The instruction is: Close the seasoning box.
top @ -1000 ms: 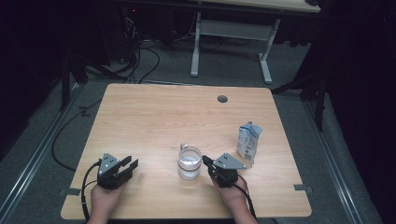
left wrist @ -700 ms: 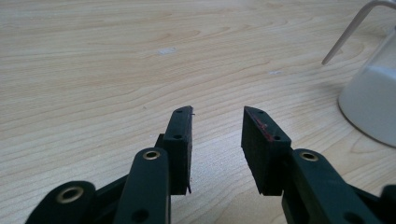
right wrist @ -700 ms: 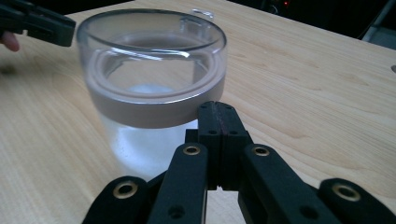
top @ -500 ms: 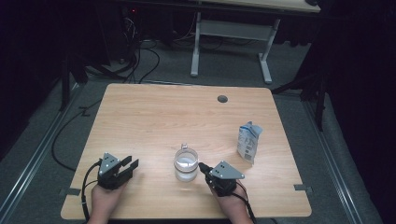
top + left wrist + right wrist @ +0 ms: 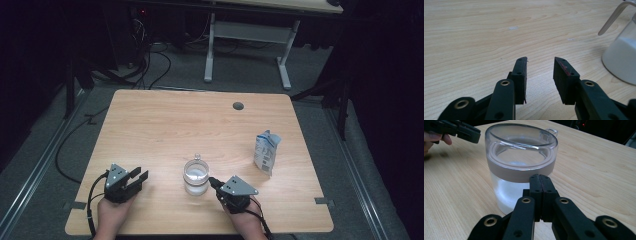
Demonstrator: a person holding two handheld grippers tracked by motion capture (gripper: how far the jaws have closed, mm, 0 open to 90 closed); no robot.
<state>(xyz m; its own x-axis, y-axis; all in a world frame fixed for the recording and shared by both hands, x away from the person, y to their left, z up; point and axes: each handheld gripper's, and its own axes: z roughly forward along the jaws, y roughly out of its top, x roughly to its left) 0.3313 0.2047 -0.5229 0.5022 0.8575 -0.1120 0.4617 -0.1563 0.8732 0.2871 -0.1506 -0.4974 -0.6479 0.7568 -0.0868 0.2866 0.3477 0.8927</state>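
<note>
A clear glass jar (image 5: 196, 176) with a clear lid and white contents stands near the table's front middle; it looms close in the right gripper view (image 5: 520, 167) and sits at the right edge of the left gripper view (image 5: 621, 57). My right gripper (image 5: 212, 181) is shut with nothing between its jaws, its tips (image 5: 540, 178) right against the jar's side. My left gripper (image 5: 139, 176) rests at the front left, open and empty (image 5: 540, 61), well apart from the jar.
A blue-and-white carton (image 5: 266, 152) stands upright to the right of the jar. The wooden table (image 5: 165, 125) has a round cable hole (image 5: 238, 106) near its far edge. Cables and a desk frame lie on the floor beyond.
My right gripper has shifted left and a little toward the near edge, staying shut, and the jar has slid slightly left with it. The left gripper has kept still.
</note>
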